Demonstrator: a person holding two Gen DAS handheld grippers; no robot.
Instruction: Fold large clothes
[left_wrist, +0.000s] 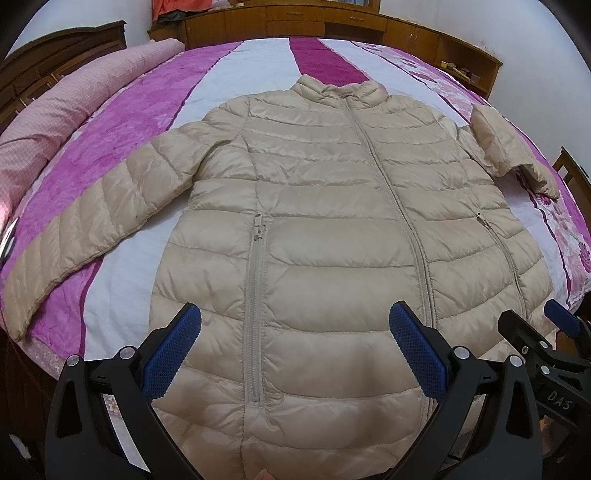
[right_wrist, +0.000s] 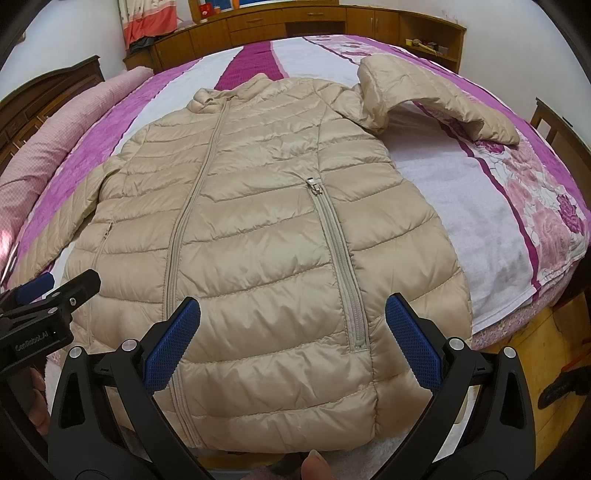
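Observation:
A beige quilted puffer jacket (left_wrist: 325, 206) lies front up and zipped on the bed, collar at the far end, hem toward me. It also shows in the right wrist view (right_wrist: 258, 221). Its left sleeve (left_wrist: 74, 229) stretches flat toward the near left. Its right sleeve (right_wrist: 436, 96) is bent and humped up at the far right. My left gripper (left_wrist: 295, 332) is open and empty above the hem near the left pocket zip. My right gripper (right_wrist: 293, 328) is open and empty above the hem near the right pocket zip.
The bed has a purple, white and floral cover (left_wrist: 229, 70). A rolled pink quilt (left_wrist: 62, 107) lies along the left side. Wooden cabinets (right_wrist: 295, 22) line the far wall, and a wooden headboard (left_wrist: 55, 51) stands at the left. The bed's right edge (right_wrist: 535, 295) drops off beside the right gripper.

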